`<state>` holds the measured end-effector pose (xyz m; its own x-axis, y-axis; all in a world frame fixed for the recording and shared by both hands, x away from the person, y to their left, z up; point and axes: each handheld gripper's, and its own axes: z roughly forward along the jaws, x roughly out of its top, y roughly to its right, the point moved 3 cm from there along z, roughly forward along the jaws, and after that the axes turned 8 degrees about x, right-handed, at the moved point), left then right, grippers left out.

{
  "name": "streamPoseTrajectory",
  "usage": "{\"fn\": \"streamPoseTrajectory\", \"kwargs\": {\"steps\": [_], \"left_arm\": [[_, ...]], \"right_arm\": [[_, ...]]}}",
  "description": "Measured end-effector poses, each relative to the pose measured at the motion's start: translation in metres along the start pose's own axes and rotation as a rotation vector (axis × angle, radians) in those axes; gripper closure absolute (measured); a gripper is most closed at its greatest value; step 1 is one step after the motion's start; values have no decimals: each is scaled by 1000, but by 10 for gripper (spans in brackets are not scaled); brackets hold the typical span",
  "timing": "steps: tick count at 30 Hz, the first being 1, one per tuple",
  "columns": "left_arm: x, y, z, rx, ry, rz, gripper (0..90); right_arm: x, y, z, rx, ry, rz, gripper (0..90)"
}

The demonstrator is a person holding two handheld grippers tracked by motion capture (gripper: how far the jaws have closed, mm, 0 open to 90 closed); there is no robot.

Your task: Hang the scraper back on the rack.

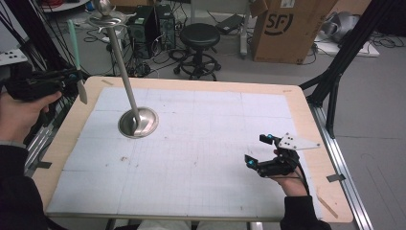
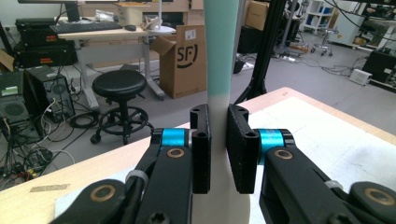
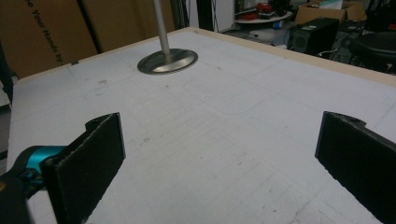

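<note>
The left gripper (image 1: 72, 79) is hovering beyond the table's left edge, its jaws closing on a slim two-tone utensil (image 1: 75, 52), seemingly a spatula or spoon with a mint-green handle and a pale lower part; which it is cannot be told. In the left gripper view the utensil (image 2: 219, 56) is standing upright between the pads (image 2: 201, 154), pinched just below the point where green is giving way to the paler material, so the handle is rising above the claw and the working end is hanging below it. Gripping near the middle is likely keeping the tool balanced and both ends free.

Ahead of this claw and to its right, a metal stand (image 1: 127, 76) is rising from a round base (image 1: 138, 122) on the gridded mat (image 1: 201, 158); a small dish-like top with a ball is crowning the pole. The utensil is being held well apart from the stand, so judging from the pose, the work in hand is probably carrying the tool toward it.

The right gripper (image 1: 256, 151) is resting low over the mat's near right part, its jaws spreading wide and holding nothing. In the right gripper view the stand's base (image 3: 168, 60) is lying far ahead between the jaws, so this hand appears to be waiting clear of the left hand's path.
</note>
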<state>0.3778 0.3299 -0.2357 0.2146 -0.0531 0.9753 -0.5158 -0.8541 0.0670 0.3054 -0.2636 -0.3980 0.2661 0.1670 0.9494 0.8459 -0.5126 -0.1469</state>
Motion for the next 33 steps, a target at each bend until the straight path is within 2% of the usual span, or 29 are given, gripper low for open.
{"fn": "streamPoseTrajectory", "kwargs": {"steps": [6,13,22,33], "left_arm": [[-1,-1,3,13,-6,5,806],[-1,1,4,-1,0,10,806],[-2,1,6,5,-9,16,806],[-1,-3,8,16,-7,3,806]], "right_arm": [[0,-1,0,0,-5,-1,6],[0,-1,0,2,-6,1,6],[0,0,-1,0,1,3,6],[0,0,-1,2,-3,1,6]]}}
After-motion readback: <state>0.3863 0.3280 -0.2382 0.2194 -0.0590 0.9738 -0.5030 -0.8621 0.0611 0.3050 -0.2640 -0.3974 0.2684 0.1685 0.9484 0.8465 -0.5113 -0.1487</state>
